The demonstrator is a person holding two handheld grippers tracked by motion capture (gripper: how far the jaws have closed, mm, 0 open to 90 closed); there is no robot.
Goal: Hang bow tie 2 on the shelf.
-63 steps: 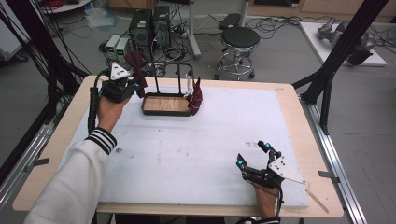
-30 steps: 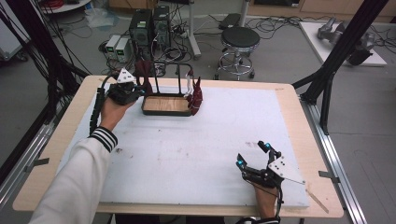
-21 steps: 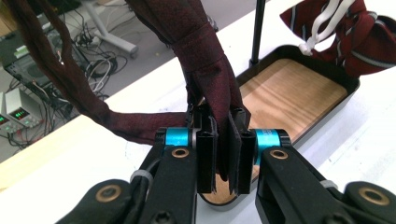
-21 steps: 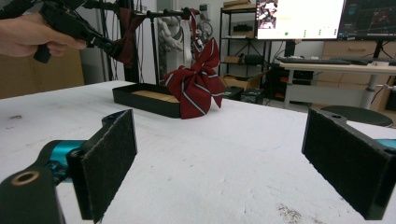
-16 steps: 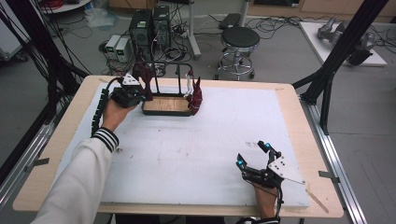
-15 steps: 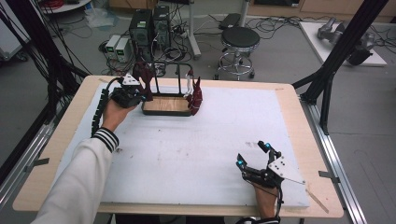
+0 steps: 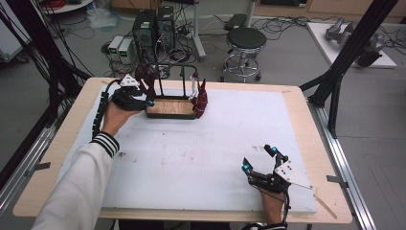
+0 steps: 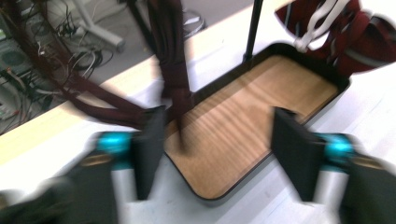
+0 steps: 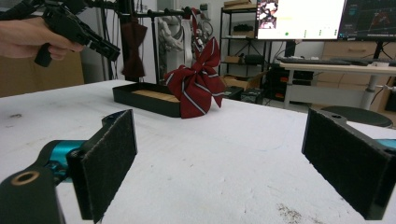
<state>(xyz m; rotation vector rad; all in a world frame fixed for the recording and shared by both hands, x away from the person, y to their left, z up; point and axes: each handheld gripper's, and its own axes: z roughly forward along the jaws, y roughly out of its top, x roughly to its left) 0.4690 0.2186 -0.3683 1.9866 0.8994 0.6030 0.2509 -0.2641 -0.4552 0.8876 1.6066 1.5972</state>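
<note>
— Where's your left gripper (image 7: 143, 98)?

— At ten o'clock on the table (image 7: 62, 143), jaws wide apart over the wooden-floored rack tray (image 8: 261, 116), gripping nothing. A dark red ribbon (image 8: 175, 70) hangs beside one jaw.

— And the right?

— My right gripper (image 7: 261, 160) rests at five o'clock, jaws spread, empty. The striped red bow (image 9: 196, 86) leans on the tray's far end
</note>
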